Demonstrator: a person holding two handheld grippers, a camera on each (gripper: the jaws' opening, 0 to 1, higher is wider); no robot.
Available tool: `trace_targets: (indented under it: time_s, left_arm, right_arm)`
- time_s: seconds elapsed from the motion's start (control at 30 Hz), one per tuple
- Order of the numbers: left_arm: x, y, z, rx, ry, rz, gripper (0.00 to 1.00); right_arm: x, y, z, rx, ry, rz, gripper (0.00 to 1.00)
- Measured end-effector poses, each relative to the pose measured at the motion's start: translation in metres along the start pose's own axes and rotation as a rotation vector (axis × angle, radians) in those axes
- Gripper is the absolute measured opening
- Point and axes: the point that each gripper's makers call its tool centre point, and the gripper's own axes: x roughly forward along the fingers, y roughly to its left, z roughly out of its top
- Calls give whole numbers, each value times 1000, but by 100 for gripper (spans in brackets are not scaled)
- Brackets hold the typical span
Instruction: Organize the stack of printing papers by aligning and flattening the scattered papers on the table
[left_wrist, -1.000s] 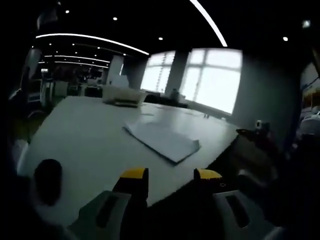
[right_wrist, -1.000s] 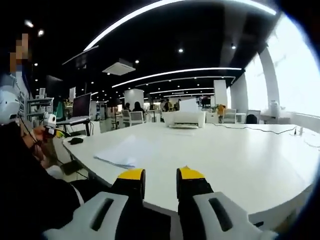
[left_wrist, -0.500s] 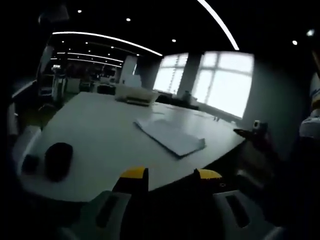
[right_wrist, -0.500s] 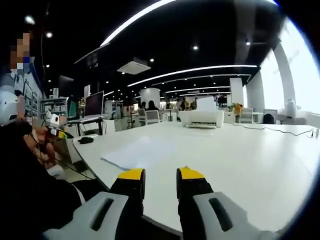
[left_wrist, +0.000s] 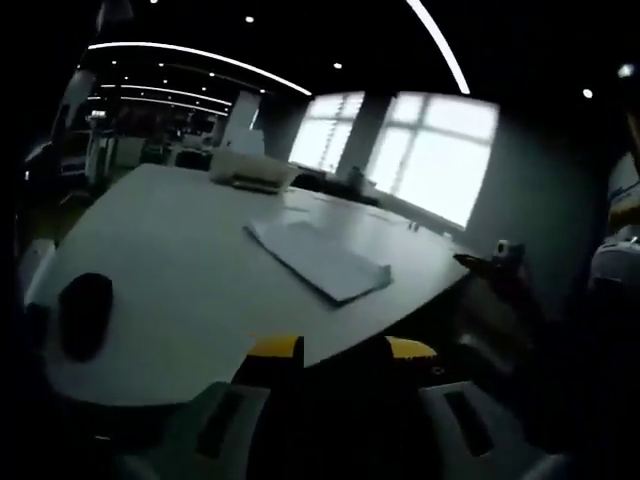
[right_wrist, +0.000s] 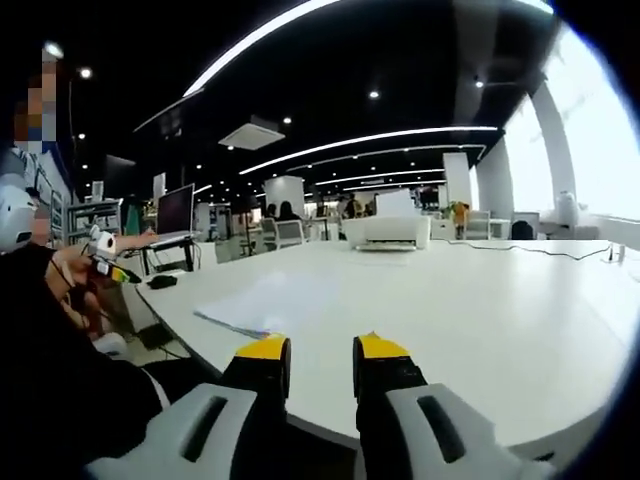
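Showing through the left gripper view: a dim open office with bright windows (left_wrist: 430, 155) behind a wide white tabletop (left_wrist: 170, 250). Lying flat near the tabletop's middle: the stack of papers (left_wrist: 318, 260), sheets slightly fanned at the edges. Sitting beyond it toward the far end: a white printer (left_wrist: 250, 170). Resting near the tabletop's near left edge: a dark mouse-like object (left_wrist: 85, 315). Hovering at the near edge, well apart from the papers: the left gripper (left_wrist: 340, 350), yellow-tipped fingers (left_wrist: 275, 347) spread with a clear gap, holding nothing.

Showing through the right gripper view: the same tabletop (right_wrist: 480, 310) under long ceiling light strips. Lying left of centre, near the tabletop's edge: the stack of papers (right_wrist: 265, 302). Standing at the far end: the printer (right_wrist: 385, 232). Hovering short of the papers: the right gripper (right_wrist: 320, 352), fingers (right_wrist: 265, 350) parted by a narrow gap, pinching nothing. Appearing at far left: a hand (right_wrist: 75, 280) and dark sleeve (right_wrist: 50, 370).
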Motion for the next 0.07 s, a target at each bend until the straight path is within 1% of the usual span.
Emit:
trace_targets:
  time_s: [0.07]
  left_arm:
    - [1,1,0,3,6,-5,31]
  right_arm:
    - [-1,2,-1,0,2,-3,21]
